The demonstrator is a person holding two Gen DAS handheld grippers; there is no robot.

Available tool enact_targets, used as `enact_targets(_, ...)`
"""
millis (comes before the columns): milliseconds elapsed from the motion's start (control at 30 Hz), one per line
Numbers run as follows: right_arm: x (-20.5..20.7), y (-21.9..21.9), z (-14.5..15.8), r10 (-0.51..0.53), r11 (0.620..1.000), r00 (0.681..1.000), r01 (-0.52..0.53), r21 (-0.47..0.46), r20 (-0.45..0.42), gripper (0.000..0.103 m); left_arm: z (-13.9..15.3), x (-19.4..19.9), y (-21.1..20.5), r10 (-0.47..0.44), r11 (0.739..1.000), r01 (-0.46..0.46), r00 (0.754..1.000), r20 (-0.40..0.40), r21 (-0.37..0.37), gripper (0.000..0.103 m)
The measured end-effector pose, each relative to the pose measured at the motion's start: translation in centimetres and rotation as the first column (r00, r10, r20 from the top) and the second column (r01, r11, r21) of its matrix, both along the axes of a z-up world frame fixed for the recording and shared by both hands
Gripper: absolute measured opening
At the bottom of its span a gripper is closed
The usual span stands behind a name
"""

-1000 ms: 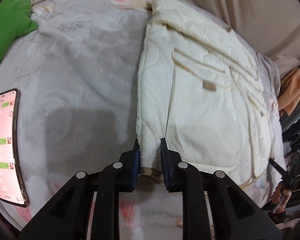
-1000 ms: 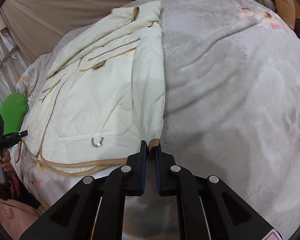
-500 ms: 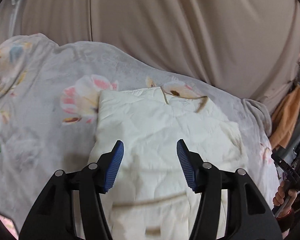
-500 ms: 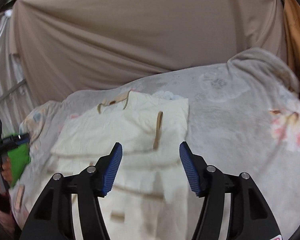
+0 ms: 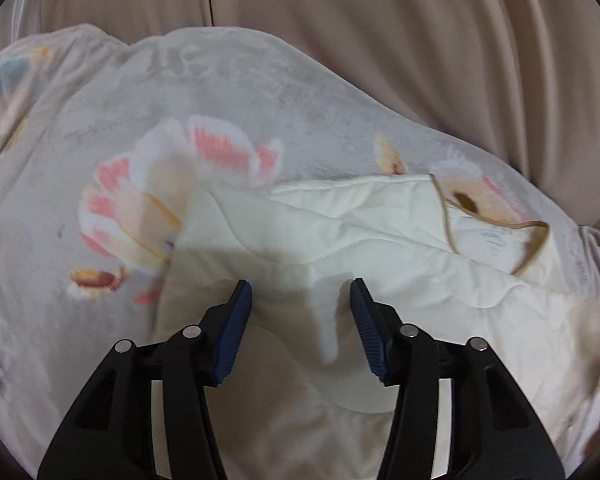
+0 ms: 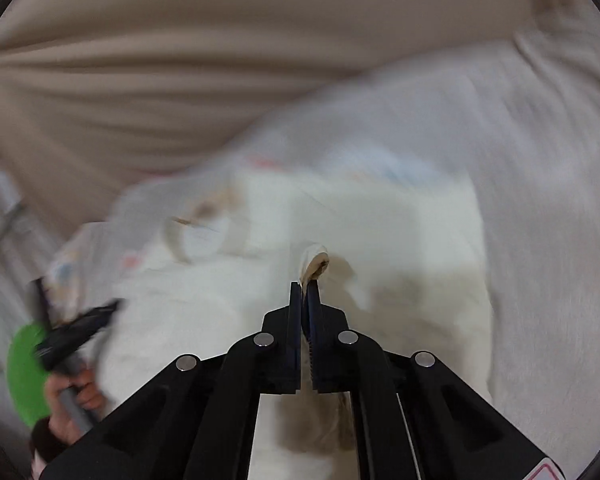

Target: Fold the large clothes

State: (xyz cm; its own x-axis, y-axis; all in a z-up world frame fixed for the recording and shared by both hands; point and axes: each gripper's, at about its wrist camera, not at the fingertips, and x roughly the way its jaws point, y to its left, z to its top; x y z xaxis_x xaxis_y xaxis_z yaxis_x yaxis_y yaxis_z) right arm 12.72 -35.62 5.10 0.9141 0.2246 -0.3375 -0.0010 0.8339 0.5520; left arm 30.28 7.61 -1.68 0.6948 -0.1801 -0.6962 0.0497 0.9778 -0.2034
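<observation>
A beige curtain (image 5: pixel 380 20) hangs behind the bed, and your floral blanket (image 5: pixel 120 120) covers it. The cream quilted jacket (image 5: pixel 340 232) lies folded on that blanket, collar toward the curtain. Your left gripper (image 5: pixel 300 312) hovers over it with jaws spread wide, holding nothing. Your right gripper (image 6: pixel 305 292) is clamped on a tan-edged fold of the jacket (that view is badly blurred).

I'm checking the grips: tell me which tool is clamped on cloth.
The right tool: its jaws are shut on the cream jacket. The left tool hangs open above it.
</observation>
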Motion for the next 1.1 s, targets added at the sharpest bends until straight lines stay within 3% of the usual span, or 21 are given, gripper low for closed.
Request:
enact_targets(67, -3.1, 0.7, 2.8, 0.023, 0.999, 0.985, -0.017, -0.037, 0.172, 0.003, -0.2, -0.1, 0.4, 0.020, 0.999, -0.020, 1.000, 0.017, 0.036, 0.049)
enact_targets(100, -3.5, 0.5, 3.0, -0.006, 0.998, 0.984, 0.017, -0.060, 0.175, 0.003, -0.6, 0.1, 0.6, 0.028, 0.998, -0.028, 1.000, 0.014, 0.051, 0.049)
enact_targets(133, -3.1, 0.1, 2.2, -0.042, 0.995, 0.991, 0.052, -0.079, 0.128, 0.003, -0.9, 0.2, 0.7, 0.027, 0.998, -0.027, 1.000, 0.006, 0.049, 0.050)
enact_targets(167, -1.3, -0.6, 0.0, -0.091, 0.990, 0.996, 0.091, -0.107, 0.004, 0.003, -1.3, 0.3, 0.8, 0.028, 0.998, -0.028, 1.000, -0.003, 0.050, 0.049)
enact_targets(200, 0.5, -1.2, -2.5, -0.137, 0.982, 0.983, 0.119, -0.145, -0.125, 0.003, -1.8, 0.4, 0.7, 0.031, 0.998, -0.030, 0.999, -0.011, 0.061, 0.050)
enact_targets(267, 3.8, -1.9, -8.7, -0.153, 0.976, 0.918, 0.083, -0.199, -0.365, 0.001, -2.3, 0.6, 0.4, 0.019, 0.997, -0.017, 1.000, -0.013, 0.074, 0.050)
enact_targets(333, 3.6, -1.5, -9.6, -0.165, 0.974, 0.916, 0.094, -0.205, -0.365, 0.001, -2.1, 0.4, 0.0, 0.020, 0.993, -0.019, 1.000, -0.006, 0.117, 0.050)
enact_targets(433, 1.7, -0.7, -6.4, -0.237, 0.952, 0.917, 0.154, -0.266, -0.320, 0.006, -0.8, -0.5, 0.4, 0.031, 0.986, -0.031, 1.000, 0.000, 0.163, 0.050)
enact_targets(500, 0.0, -0.7, -4.4, -0.294, 0.930, 0.916, 0.208, -0.304, -0.274, 0.007, 1.0, -2.4, 1.3, 0.026, 0.990, -0.029, 0.999, 0.021, 0.140, 0.049)
enact_targets(567, -1.7, 0.1, -2.1, -0.325, 0.906, 0.921, 0.238, -0.351, -0.216, 0.014, 2.8, -4.7, 1.7, -0.012, 0.994, 0.007, 0.999, 0.049, 0.110, 0.050)
enact_targets(633, -2.0, 1.8, -0.8, -0.251, 0.925, 0.950, 0.179, -0.335, -0.184, 0.014, 4.1, -6.9, 1.0, -0.065, 0.992, 0.058, 0.996, 0.061, 0.108, 0.052)
enact_targets(667, -1.8, 3.1, -0.4, -0.166, 0.947, 0.969, 0.105, -0.305, -0.185, 0.014, 4.1, -7.6, 0.0, -0.103, 0.989, 0.097, 0.993, 0.048, 0.111, 0.054)
enact_targets(767, 0.5, 8.2, -1.5, 0.032, 0.960, 0.972, -0.094, -0.263, -0.231, 0.014, 2.5, -8.0, -2.9, -0.201, 0.973, 0.204, 0.979, -0.044, 0.110, 0.054)
enact_targets(867, 2.9, 11.4, -4.4, 0.054, 0.929, 0.945, -0.165, -0.330, -0.321, 0.009, -0.1, -7.8, -4.5, -0.194, 0.966, 0.204, 0.978, -0.077, 0.156, 0.055)
enact_targets(967, 2.2, 9.0, -6.9, -0.024, 0.927, 0.931, -0.117, -0.357, -0.365, 0.000, -1.2, -7.9, -3.0, -0.159, 0.964, 0.168, 0.985, -0.061, 0.206, 0.056)
enact_targets(1100, -2.3, 2.0, -9.0, -0.124, 0.956, 0.910, 0.004, -0.292, -0.395, 0.000, -2.1, -8.0, 1.9, -0.095, 0.966, 0.108, 0.993, -0.065, 0.233, 0.056)
